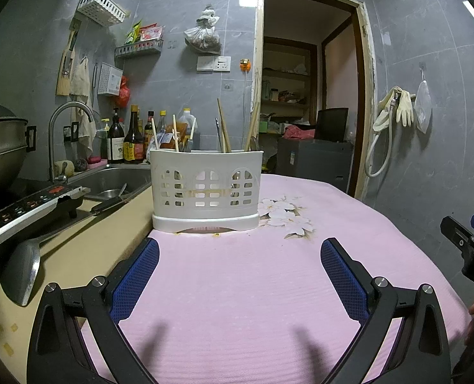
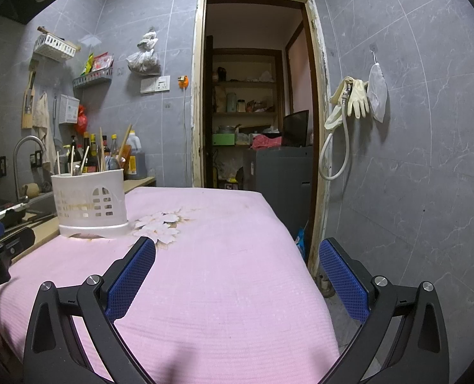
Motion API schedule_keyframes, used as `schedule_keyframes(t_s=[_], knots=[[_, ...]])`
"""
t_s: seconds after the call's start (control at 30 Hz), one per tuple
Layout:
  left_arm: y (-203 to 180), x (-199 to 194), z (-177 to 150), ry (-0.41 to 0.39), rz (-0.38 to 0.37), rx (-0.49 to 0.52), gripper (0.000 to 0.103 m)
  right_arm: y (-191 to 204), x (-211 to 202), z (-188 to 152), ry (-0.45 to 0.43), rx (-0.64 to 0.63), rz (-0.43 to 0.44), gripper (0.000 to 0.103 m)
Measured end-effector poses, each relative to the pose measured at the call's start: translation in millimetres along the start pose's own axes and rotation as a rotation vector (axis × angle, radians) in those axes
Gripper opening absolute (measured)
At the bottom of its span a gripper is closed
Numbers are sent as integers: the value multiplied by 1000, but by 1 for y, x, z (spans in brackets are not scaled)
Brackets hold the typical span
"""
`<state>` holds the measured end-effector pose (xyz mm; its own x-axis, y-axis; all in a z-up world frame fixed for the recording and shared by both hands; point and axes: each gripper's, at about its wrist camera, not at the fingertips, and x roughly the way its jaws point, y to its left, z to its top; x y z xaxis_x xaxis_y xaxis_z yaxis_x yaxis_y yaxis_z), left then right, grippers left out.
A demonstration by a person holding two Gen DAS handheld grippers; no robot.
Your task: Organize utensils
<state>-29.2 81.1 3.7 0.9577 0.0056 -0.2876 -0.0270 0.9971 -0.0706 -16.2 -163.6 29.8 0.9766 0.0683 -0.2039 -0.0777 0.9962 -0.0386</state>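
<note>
Chopsticks (image 1: 223, 124) upright in white slotted holder (image 1: 205, 188) on pink-clothed tabletop (image 1: 269, 288), left tongs (image 1: 240, 249) spread wide and empty, right tongs (image 2: 237, 249) likewise.

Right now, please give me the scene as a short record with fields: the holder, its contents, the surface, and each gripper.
holder: white utensil holder, upright on the pink cloth, by its edge nearest the counter
contents: chopsticks standing inside; other pieces unclear
left gripper: open, fingers empty, pointed at the holder
right gripper: open, empty, holder ahead to its left
beside: sink and ladle on the counter
</note>
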Motion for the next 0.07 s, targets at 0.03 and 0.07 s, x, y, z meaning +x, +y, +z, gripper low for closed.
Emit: schedule_keyframes(t_s=[0.03, 0.07], knots=[[0, 0, 0, 0, 0, 1, 99, 0, 0, 0, 0, 0, 0, 103], [0, 0, 0, 0, 0, 1, 99, 2, -2, -1, 0, 0, 0, 103]])
